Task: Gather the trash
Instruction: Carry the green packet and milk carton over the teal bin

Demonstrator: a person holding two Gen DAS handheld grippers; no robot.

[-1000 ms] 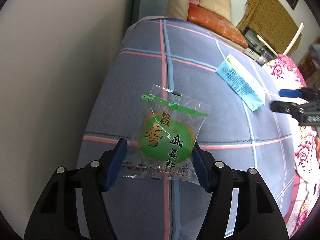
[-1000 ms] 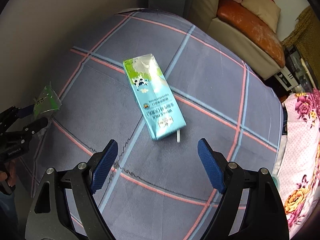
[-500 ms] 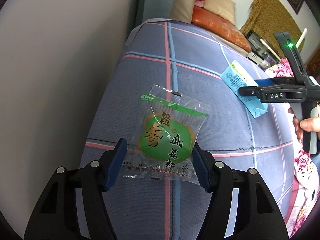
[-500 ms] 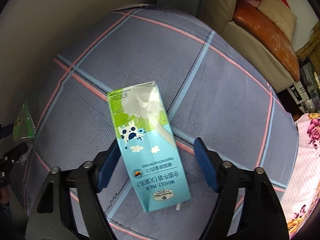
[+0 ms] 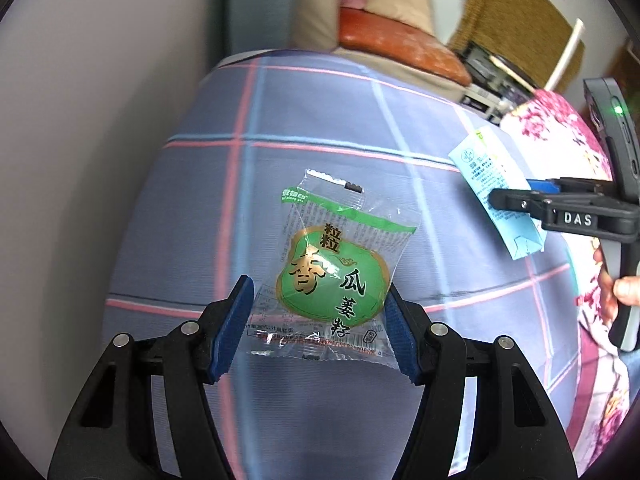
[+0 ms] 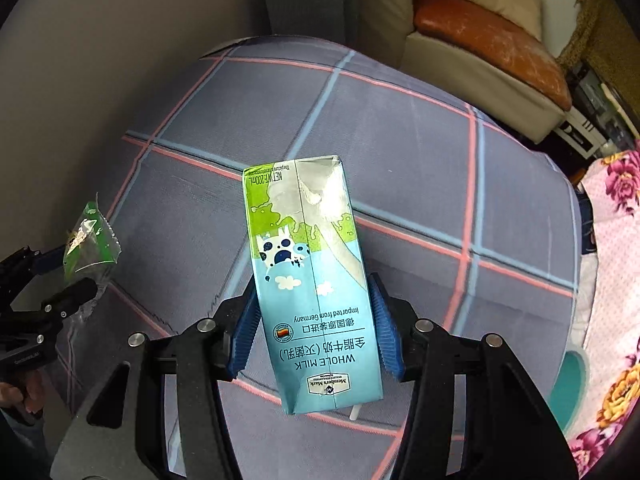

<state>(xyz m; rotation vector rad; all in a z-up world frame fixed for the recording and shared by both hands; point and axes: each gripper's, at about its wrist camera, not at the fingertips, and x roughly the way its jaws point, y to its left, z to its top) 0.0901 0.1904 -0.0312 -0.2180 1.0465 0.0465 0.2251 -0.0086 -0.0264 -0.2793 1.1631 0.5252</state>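
My left gripper (image 5: 318,320) is shut on a clear snack wrapper with a green label (image 5: 334,270) and holds it above the grey checked bed cover (image 5: 280,120). My right gripper (image 6: 314,324) is shut on a blue and green milk carton (image 6: 310,280), lifted off the cover, with a white straw at its near end. In the left wrist view the carton (image 5: 494,190) and right gripper (image 5: 516,196) show at the right. In the right wrist view the wrapper (image 6: 90,240) and left gripper (image 6: 60,272) show at the left.
A plain wall (image 5: 80,120) runs along the left of the bed. A cream sofa with an orange cushion (image 6: 488,36) stands beyond the far end. A pink flowered blanket (image 6: 612,240) lies at the right edge.
My right gripper moved in over the milk carton, closed on it and raised it off the cover. My left gripper still holds the wrapper and has shifted slightly.
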